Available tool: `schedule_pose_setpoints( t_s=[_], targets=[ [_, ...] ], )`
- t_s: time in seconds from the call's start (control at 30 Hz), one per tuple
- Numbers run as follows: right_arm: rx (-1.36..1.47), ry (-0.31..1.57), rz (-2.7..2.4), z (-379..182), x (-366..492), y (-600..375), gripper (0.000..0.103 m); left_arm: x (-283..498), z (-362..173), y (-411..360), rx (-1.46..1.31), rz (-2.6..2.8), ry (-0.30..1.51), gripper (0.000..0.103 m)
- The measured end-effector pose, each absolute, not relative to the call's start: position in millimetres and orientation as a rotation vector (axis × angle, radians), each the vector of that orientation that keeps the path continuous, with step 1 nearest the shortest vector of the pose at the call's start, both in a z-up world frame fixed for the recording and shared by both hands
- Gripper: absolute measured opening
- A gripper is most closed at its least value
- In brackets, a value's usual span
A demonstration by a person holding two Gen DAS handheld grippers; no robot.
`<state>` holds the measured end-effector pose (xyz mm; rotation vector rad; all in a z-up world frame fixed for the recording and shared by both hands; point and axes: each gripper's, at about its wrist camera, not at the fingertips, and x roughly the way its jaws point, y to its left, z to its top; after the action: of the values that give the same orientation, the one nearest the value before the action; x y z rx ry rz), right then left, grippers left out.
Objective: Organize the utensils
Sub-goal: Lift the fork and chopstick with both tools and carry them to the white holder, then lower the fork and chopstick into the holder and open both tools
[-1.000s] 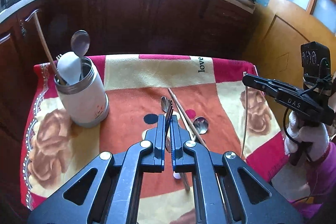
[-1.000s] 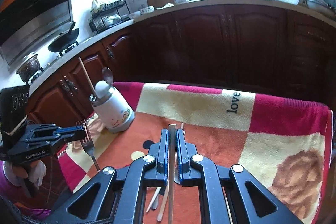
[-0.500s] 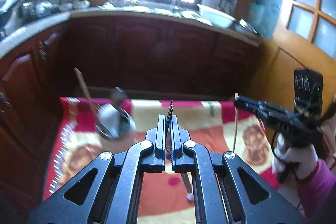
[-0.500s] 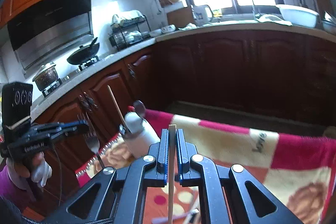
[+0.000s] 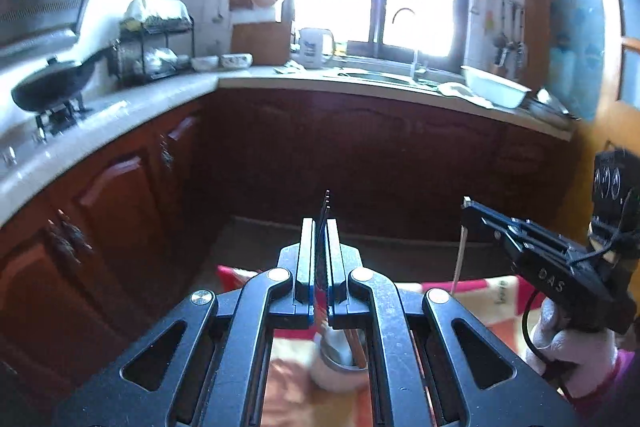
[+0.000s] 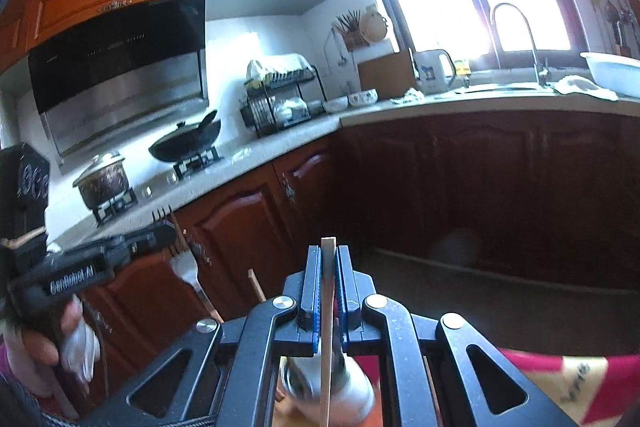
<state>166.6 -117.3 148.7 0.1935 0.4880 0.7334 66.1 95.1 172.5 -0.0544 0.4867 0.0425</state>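
My left gripper (image 5: 319, 227) is shut on a metal fork (image 5: 324, 205), tines up; in the right wrist view the fork (image 6: 188, 263) hangs from it (image 6: 168, 229). My right gripper (image 6: 329, 255) is shut on a pale wooden chopstick (image 6: 327, 307), which also shows in the left wrist view (image 5: 460, 251) under that gripper (image 5: 470, 207). Both grippers are raised over the white utensil holder (image 5: 340, 367), seen below the jaws in both views (image 6: 352, 391), with utensils standing in it.
The red and cream patterned cloth (image 5: 492, 299) covers the table below. Dark wooden cabinets (image 5: 360, 163) and a white counter (image 5: 120, 107) with a wok, dish rack and sink stand behind. A wooden door (image 5: 600, 27) is at the right.
Both grippers have lifted and tilted up, moving over the utensil holder; the table has dropped out of most of both views. The fork and chopstick stay gripped.
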Motion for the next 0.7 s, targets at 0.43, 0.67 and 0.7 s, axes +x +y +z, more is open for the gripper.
schedule_pose_setpoints(
  t_s=[0.43, 0.67, 0.7],
  targets=[
    [0.109, 0.498, 0.725, 93.9, 209.7, -47.3, 0.006, 103.5, 100.7, 85.6, 0.008, 0.034, 0.583, 0.002],
    [0.103, 0.616, 0.728, 50.9, 212.6, -54.9, 0.006, 107.5, 74.7, 79.7, -0.029, 0.025, 0.652, 0.002],
    [0.108, 0.635, 0.728, 45.9, 213.1, -57.1, 0.006, 107.2, 71.7, 77.8, -0.03, 0.025, 0.659, 0.002]
  ],
)
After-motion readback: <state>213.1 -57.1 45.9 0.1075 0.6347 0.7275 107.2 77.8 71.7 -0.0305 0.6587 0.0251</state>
